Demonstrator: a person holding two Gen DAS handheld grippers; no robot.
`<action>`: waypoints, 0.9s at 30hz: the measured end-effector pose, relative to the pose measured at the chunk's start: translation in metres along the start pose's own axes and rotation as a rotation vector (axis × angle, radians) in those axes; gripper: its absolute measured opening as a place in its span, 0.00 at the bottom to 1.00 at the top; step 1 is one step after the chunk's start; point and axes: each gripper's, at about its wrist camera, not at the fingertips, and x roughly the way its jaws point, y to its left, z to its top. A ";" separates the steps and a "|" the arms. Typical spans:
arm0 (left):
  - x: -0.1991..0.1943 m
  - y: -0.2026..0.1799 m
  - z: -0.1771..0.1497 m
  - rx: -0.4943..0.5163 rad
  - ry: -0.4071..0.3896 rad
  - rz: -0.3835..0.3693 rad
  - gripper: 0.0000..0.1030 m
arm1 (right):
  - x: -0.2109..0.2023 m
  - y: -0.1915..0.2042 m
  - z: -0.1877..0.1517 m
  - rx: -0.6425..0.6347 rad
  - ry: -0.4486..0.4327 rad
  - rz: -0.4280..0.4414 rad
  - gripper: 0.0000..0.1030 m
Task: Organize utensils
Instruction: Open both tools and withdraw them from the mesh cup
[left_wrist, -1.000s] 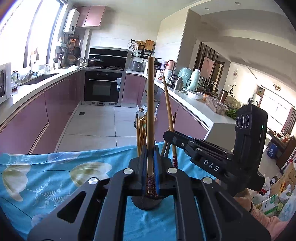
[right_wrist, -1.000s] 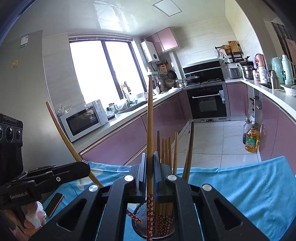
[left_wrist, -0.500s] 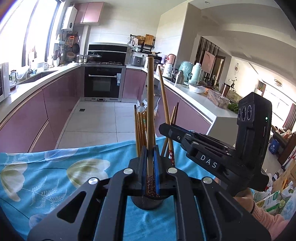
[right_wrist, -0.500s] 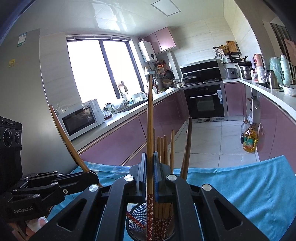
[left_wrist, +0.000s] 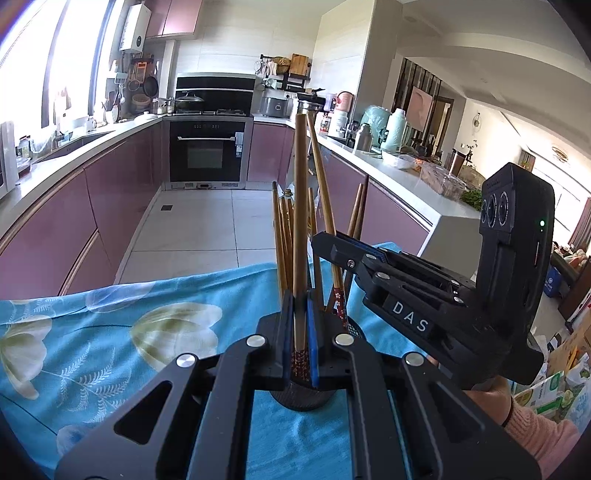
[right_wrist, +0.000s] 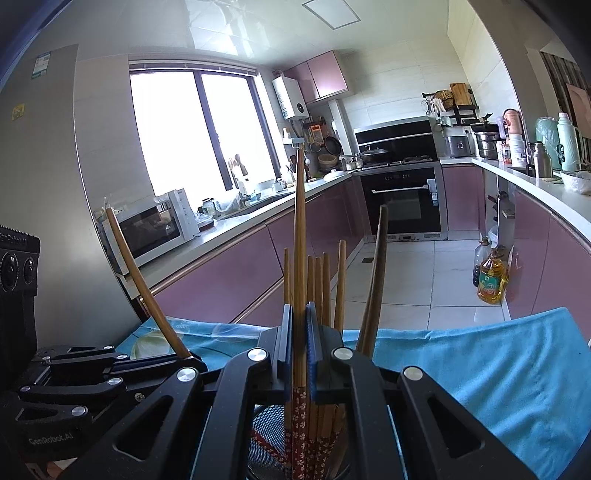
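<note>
Two hand-held grippers meet over a dark mesh utensil holder that stands on a table covered by a blue floral cloth. The left gripper has its blue-padded jaws pressed together on a single wooden chopstick, which stands nearly upright with its patterned red lower end between the pads, directly above the holder. The right gripper likewise pinches one chopstick upright, the red flowered tip of that stick hanging just below the pads and reaching into the mouth of the holder. In the left wrist view the right gripper enters from the right, carried by a hand in a pink sleeve, and its chopstick leans slightly leftward. In the right wrist view the left gripper lies at lower left, its chopstick slanting up and to the left. A bundle of further chopsticks already stands inside the holder, tips down, with two darker sticks leaning to the right. Behind the table lie a tiled floor, pink cabinets, a built-in oven and a microwave.
</note>
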 end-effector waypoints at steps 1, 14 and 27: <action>0.003 0.001 -0.001 0.001 0.009 -0.003 0.07 | 0.001 0.000 -0.002 -0.001 0.007 -0.003 0.06; 0.018 0.007 -0.017 -0.003 0.042 -0.004 0.20 | -0.021 -0.008 -0.017 0.001 0.041 -0.022 0.23; -0.026 0.027 -0.067 -0.036 -0.071 0.159 0.75 | -0.064 0.001 -0.049 -0.070 0.037 -0.086 0.70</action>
